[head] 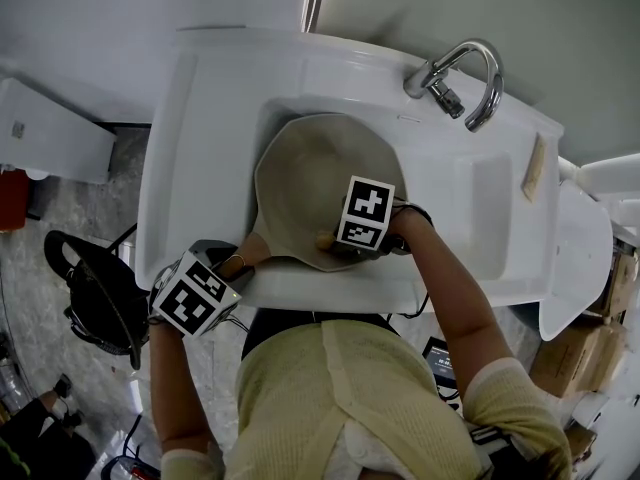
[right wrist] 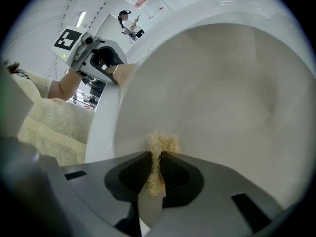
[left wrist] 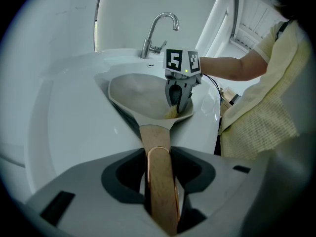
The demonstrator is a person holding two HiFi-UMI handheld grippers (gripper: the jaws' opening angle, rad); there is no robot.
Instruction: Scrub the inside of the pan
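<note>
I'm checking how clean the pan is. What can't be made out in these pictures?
- Right gripper view: the right gripper hides the rear of the tan fibre scrubber it clamps; residue on the beige pan is too faint to judge.
- Head view: that gripper's marker cube covers the scrubbing contact.
- Left gripper view: the left gripper hides the end of the wooden handle.

Couldn't read any text anywhere; only a red-and-white label (right wrist: 141, 0) showed up, way too blurry to read.
</note>
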